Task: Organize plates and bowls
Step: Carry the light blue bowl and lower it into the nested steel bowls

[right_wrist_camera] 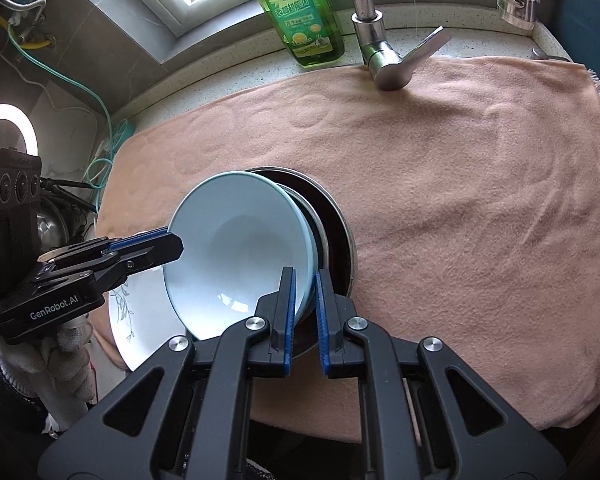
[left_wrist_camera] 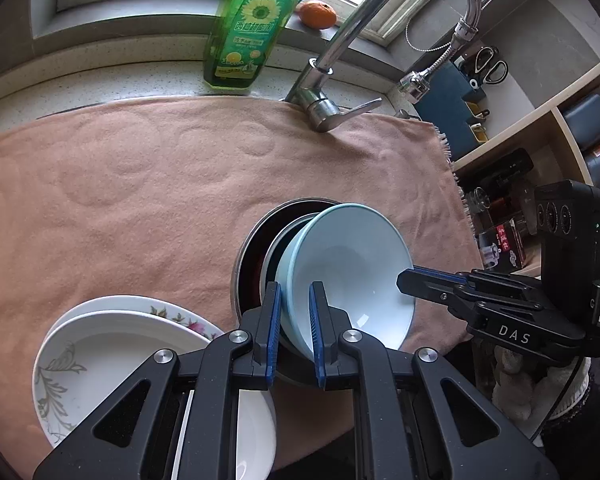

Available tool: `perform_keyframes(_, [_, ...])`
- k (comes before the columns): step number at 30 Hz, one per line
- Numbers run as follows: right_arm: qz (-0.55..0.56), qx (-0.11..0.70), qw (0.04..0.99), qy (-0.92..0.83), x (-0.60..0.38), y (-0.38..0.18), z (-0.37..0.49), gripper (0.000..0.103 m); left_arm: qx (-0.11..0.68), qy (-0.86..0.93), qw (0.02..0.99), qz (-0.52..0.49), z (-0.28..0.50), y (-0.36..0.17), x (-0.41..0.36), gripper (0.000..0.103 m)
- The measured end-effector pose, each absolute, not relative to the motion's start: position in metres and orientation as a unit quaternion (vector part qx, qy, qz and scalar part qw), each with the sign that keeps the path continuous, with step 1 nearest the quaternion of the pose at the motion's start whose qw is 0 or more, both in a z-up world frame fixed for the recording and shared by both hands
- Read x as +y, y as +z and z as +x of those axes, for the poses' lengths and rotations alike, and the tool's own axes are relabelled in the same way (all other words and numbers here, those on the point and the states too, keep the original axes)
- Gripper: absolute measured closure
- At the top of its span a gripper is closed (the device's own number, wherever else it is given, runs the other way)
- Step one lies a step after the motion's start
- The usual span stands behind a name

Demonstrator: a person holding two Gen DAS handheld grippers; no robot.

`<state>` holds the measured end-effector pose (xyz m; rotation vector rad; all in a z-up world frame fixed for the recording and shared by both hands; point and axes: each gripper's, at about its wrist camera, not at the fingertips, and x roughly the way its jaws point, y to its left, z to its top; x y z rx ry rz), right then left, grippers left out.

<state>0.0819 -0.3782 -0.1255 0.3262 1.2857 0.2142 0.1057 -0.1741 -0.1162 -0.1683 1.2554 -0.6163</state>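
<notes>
While both grippers pinch the rim of the pale blue bowl (left_wrist_camera: pixel 352 272), it hangs tilted above the metal bowl (right_wrist_camera: pixel 340 224), partly nested in it. The left gripper (left_wrist_camera: pixel 295 330) has its jaws clamped on the bowl's near rim; in the right wrist view the right gripper (right_wrist_camera: pixel 305 312) has its jaws clamped on the opposite rim, one pad inside, one outside.

Slipping looks like the main risk: each grip bites only a thin glazed edge, and if either hand twists or pulls apart, the rim could slide free and the bowl drop onto the metal one. A second bowl seems to sit between the blue one and the metal one, though the view there is too crowded to be sure; lowering unevenly could jam rim against rim.

Just left of the left jaws lie stacked plates (left_wrist_camera: pixel 112 352), near enough to clip on a sideways swing. Beyond the jaws the towel (right_wrist_camera: pixel 480 184) over the tabletop lies open and flat. The tap (left_wrist_camera: pixel 380 40) and bottle (left_wrist_camera: pixel 252 28) stand well beyond.
</notes>
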Motion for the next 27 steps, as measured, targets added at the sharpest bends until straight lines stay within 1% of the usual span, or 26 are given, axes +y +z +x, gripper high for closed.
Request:
perform_keyframes(10, [0.144,0.604,0.777,0.101,-0.3747,-0.1324,0.0864,0.093,0.586,-0.273,0.760,-0.074,0.1090,-0.1225,-0.1737,0.091])
perform_keyframes(27, [0.133,0.594,0.787,0.101,-0.3746,-0.1295,0.0868,0.092,0.578,-0.273,0.767,-0.059,0.1100,-0.1217,-0.1762,0.090])
